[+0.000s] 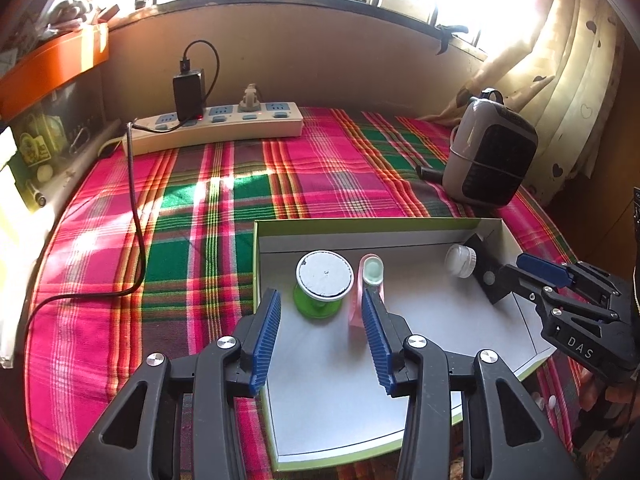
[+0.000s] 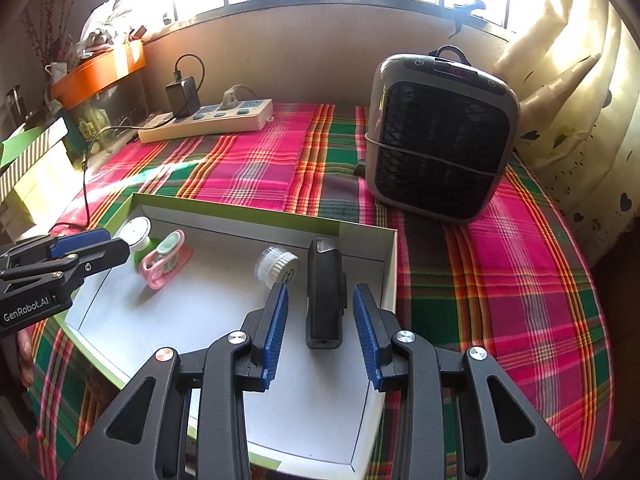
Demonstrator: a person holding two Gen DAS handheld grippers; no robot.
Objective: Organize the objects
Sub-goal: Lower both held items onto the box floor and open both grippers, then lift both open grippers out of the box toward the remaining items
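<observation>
A shallow white box with green walls (image 1: pixel 360 227) (image 2: pixel 248 216) lies on the plaid cloth. In it stand a green spool with a grey top (image 1: pixel 324 280) (image 2: pixel 138 236), a pink holder with a pale green cap (image 1: pixel 371 276) (image 2: pixel 166 258), a white ribbed cap (image 1: pixel 461 260) (image 2: pixel 278 266) and a black device (image 2: pixel 324 296) (image 1: pixel 486 276). My left gripper (image 1: pixel 320 312) is open over the box, its fingers beside the spool and the pink holder. My right gripper (image 2: pixel 320 308) is open, its fingers either side of the black device, not touching it.
A grey and black heater (image 1: pixel 490 152) (image 2: pixel 440 136) stands at the back right. A white power strip (image 1: pixel 216 124) (image 2: pixel 208 118) with a black charger lies at the back left; its black cable (image 1: pixel 136 216) runs across the cloth. A curtain (image 2: pixel 568 80) hangs on the right.
</observation>
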